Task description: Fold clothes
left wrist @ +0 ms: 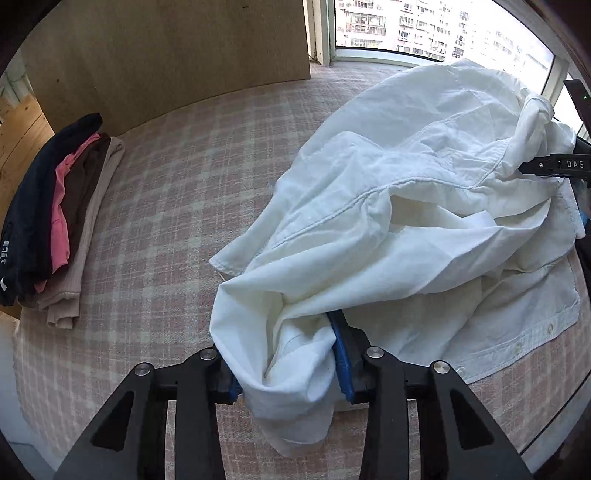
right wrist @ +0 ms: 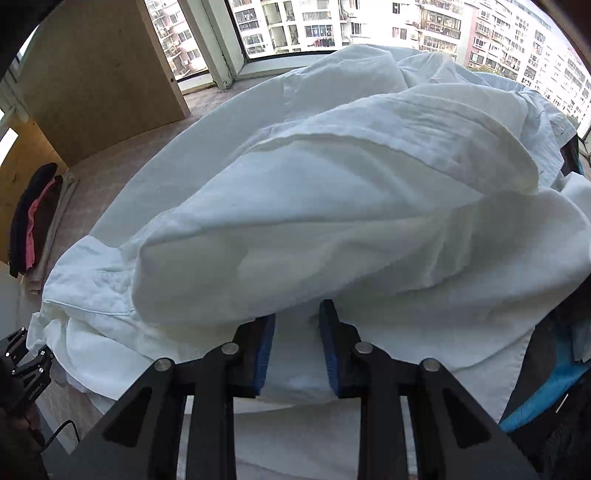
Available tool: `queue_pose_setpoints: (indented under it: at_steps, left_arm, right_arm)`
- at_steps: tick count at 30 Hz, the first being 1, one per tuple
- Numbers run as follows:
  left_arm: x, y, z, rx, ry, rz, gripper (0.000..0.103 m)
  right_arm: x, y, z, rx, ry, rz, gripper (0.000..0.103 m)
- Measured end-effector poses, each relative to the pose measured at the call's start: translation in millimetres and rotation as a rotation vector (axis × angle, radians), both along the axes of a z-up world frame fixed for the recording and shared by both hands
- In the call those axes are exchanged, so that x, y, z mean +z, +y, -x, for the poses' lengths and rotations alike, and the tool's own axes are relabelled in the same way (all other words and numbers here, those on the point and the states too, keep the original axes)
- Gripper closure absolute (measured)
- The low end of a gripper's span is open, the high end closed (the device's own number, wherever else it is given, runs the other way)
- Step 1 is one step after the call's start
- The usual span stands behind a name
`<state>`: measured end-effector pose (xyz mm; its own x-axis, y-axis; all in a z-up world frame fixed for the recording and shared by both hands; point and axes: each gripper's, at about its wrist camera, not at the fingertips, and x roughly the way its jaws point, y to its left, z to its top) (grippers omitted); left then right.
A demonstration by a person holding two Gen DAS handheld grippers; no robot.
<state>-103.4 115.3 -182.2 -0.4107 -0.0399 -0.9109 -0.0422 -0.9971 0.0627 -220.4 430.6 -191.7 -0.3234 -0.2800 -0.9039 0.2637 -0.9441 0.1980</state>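
A crumpled white shirt (left wrist: 406,192) lies on the pink checked cover (left wrist: 177,206), its button placket along the right edge. My left gripper (left wrist: 284,354) is shut on a bunched end of it, the fabric squeezed between the blue pads (left wrist: 341,362). In the left wrist view my right gripper (left wrist: 521,168) pinches the shirt near the collar at the far right. In the right wrist view the white shirt (right wrist: 332,203) fills the frame, and a fold of it runs between the pads of my right gripper (right wrist: 296,332). The left gripper (right wrist: 31,354) shows at the lower left edge.
A stack of folded clothes (left wrist: 55,221) in black, pink, brown and beige sits at the left edge of the cover, also seen small in the right wrist view (right wrist: 33,221). A wooden board (left wrist: 166,55) stands behind, a window (left wrist: 424,26) beyond. A blue and black item (right wrist: 546,387) lies at the right.
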Motion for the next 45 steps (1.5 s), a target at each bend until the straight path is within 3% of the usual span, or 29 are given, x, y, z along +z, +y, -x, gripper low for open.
queue_pose_setpoints:
  at_steps: [4, 8, 9, 11, 12, 13, 16, 20, 23, 26, 29, 32, 33, 35, 39, 44, 45]
  left_arm:
    - [7.4, -8.3, -7.5, 0.002, 0.050, -0.119, 0.090]
    - [26.4, -24.4, -15.1, 0.029, 0.117, -0.219, 0.091]
    - [30.8, -26.9, -16.5, 0.027, 0.126, -0.229, 0.091]
    - [41.5, -29.0, -18.5, 0.017, 0.158, -0.197, 0.091]
    - [46.9, -29.4, -20.7, 0.010, 0.175, -0.182, 0.092]
    - [52.7, -30.0, -22.3, -0.002, 0.189, -0.181, 0.092]
    - [71.1, -40.8, -30.6, -0.006, 0.233, -0.212, 0.092]
    - [86.7, -52.8, -45.6, -0.002, 0.281, -0.166, 0.092]
    - [88.4, -63.2, -55.1, 0.000, 0.299, -0.119, 0.092]
    - [63.8, -68.5, -53.1, -0.005, 0.225, -0.097, 0.089]
    - [34.4, -66.4, -49.9, 0.002, 0.124, -0.064, 0.086]
    - [35.1, -64.0, -50.2, 0.067, 0.113, -0.069, 0.080]
    - [37.2, -63.2, -50.4, 0.090, 0.116, -0.071, 0.079]
    - [40.9, -63.0, -49.2, 0.144, 0.119, -0.061, 0.067]
    - [39.3, -69.5, -44.1, 0.211, 0.111, -0.048, 0.067]
    - [33.3, -75.2, -39.9, 0.239, 0.086, -0.025, 0.068]
    - [33.7, -75.1, -40.4, 0.241, 0.087, -0.018, 0.068]
  right_arm:
    - [38.7, -4.3, -24.1, 0.052, 0.074, 0.080, 0.102]
    - [94.7, -10.2, -57.1, 0.151, 0.169, 0.119, 0.102]
    - [101.3, -14.1, -63.9, 0.169, 0.184, 0.066, 0.099]
    - [108.3, -22.7, -74.3, 0.189, 0.206, -0.042, 0.072]
    - [109.3, -27.3, -77.7, 0.190, 0.216, -0.087, 0.043]
    - [110.0, -29.9, -80.3, 0.197, 0.227, -0.084, 0.038]
    - [119.2, -44.5, -83.1, 0.239, 0.245, -0.048, 0.038]
    - [140.7, -87.3, -74.6, 0.421, 0.352, -0.089, 0.037]
    - [133.1, -125.0, -56.8, 0.623, 0.374, -0.137, 0.036]
    - [104.0, -161.5, -39.2, 0.817, 0.255, -0.139, 0.036]
    - [58.7, -193.1, -24.6, 0.918, 0.118, -0.231, 0.036]
    - [24.8, -206.2, -16.1, 1.000, 0.041, -0.233, 0.036]
    - [17.1, -209.0, -13.5, 1.013, 0.033, -0.235, 0.036]
    - [3.6, -213.3, -8.9, 1.034, 0.017, -0.238, 0.036]
    - [-18.9, -214.9, -7.7, 1.058, -0.023, -0.260, 0.036]
    - [-22.4, -209.3, -15.8, 1.069, 0.014, -0.256, 0.037]
    - [-21.3, -206.6, -14.9, 1.059, -0.006, -0.237, 0.042]
